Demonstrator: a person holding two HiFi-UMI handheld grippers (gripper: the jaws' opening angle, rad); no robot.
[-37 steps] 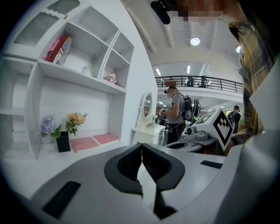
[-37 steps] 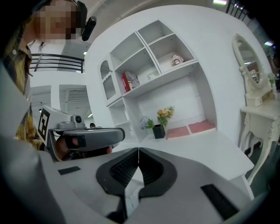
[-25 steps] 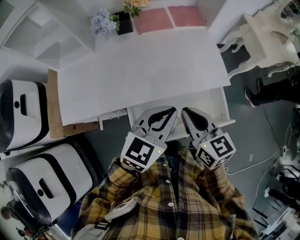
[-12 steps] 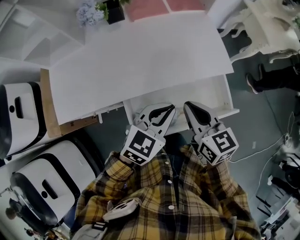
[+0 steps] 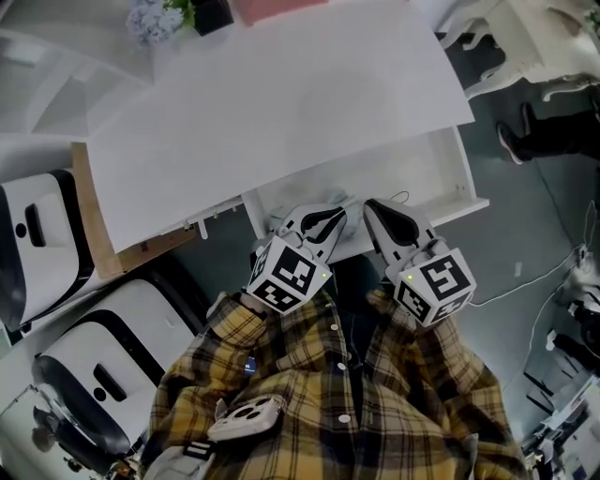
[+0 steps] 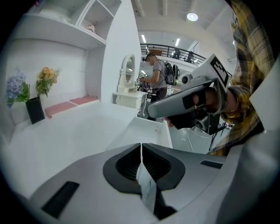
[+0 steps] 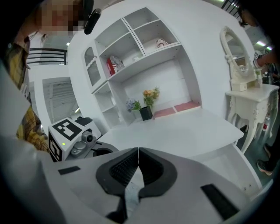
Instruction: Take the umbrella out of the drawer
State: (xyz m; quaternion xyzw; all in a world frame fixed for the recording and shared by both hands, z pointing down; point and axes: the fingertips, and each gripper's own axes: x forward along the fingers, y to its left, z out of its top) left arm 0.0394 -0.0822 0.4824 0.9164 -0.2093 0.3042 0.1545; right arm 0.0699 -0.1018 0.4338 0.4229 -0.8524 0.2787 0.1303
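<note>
The white drawer (image 5: 427, 176) stands pulled out from under the white desk top (image 5: 272, 103). Its visible inside looks bare and white; I see no umbrella in any view, and the grippers cover part of the drawer. My left gripper (image 5: 337, 212) hangs over the drawer's near left part, jaws shut with nothing between them. My right gripper (image 5: 369, 208) is close beside it, also shut and empty. In the left gripper view the shut jaws (image 6: 141, 148) point along the desk and drawer (image 6: 151, 127). The right gripper view shows its shut jaws (image 7: 138, 151) over the drawer (image 7: 232, 168).
A dark vase of flowers (image 5: 159, 17) and pink pads (image 7: 181, 107) stand at the desk's back under wall shelves (image 7: 131, 48). Two white-and-black machines (image 5: 84, 375) sit at the left. A white dressing table (image 7: 247, 94) stands at the right, a cable (image 5: 525, 281) on the floor.
Both grippers have sunk toward the open drawer, the left more than the right and tipping further down. Their jaws stayed shut.
</note>
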